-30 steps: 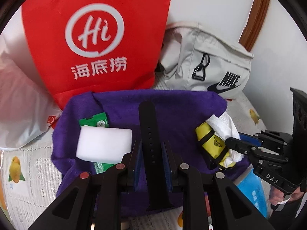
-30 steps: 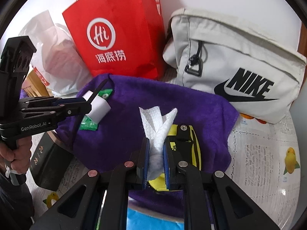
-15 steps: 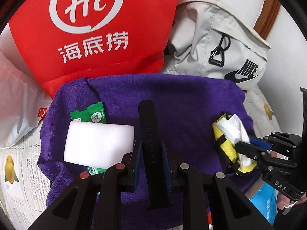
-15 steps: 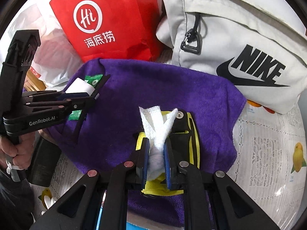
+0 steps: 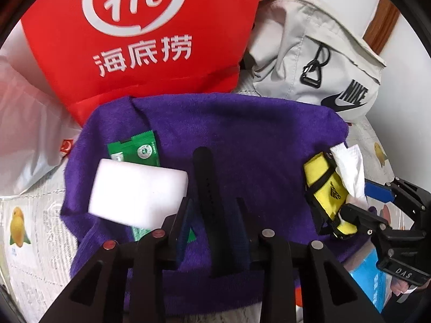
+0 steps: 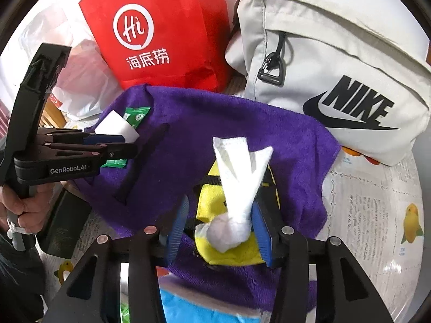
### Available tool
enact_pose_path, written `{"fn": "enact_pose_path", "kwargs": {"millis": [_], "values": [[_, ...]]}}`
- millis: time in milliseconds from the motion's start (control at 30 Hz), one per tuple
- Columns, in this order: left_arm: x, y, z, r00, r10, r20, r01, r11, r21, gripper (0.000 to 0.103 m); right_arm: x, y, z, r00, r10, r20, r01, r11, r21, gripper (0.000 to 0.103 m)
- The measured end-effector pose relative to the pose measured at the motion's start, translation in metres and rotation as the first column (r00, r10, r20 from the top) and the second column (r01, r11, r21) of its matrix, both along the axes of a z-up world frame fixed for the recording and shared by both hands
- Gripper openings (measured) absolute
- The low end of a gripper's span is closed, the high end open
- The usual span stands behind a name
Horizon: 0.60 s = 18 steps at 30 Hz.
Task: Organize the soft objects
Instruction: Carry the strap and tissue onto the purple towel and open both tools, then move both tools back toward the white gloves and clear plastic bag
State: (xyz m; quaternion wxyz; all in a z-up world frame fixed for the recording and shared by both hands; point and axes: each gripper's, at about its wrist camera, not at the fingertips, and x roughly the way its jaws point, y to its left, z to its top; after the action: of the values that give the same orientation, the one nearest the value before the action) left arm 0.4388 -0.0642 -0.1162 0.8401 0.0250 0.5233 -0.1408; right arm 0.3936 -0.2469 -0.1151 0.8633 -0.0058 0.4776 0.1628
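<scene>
- Left gripper [image 5: 212, 212]: fingers just opened, loosely straddling the black rubber strap [image 5: 206, 177].
- Right gripper [image 6: 218, 223]: fingers just opened, twisted white tissue [image 6: 237, 185] leaning on one pad.
- Purple terry towel [image 5: 256, 140]: middle bare.

The green foil sachets [image 5: 140, 150] are partly covered by the white foam block [image 5: 138, 192]. The light blue packet [image 6: 188, 308] is hidden under the purple terry towel [image 6: 242, 123] and cut off below.

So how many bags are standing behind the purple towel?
3. The red bag stands behind the towel; the grey Nike bag is to its right, the white plastic bag to its left. More may be hidden.
</scene>
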Motion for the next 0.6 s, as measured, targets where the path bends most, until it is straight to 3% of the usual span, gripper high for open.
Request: {"fn": "enact_pose_path", "kwargs": {"millis": [367,600], "values": [[-0.069,0.016,0.046,0.996,0.018,0.084,-0.015,0.999,-0.034,0.049,-0.064,0.001,0.04,0.997,-0.026,0.074,0.023,0.999,0.036,0.047],[-0.144,0.03,0.063,0.983,0.019,0.18,-0.007,0.998,-0.066,0.05,-0.124,0.003,0.051,0.996,-0.037,0.082,0.034,0.999,0.036,0.048]]}}
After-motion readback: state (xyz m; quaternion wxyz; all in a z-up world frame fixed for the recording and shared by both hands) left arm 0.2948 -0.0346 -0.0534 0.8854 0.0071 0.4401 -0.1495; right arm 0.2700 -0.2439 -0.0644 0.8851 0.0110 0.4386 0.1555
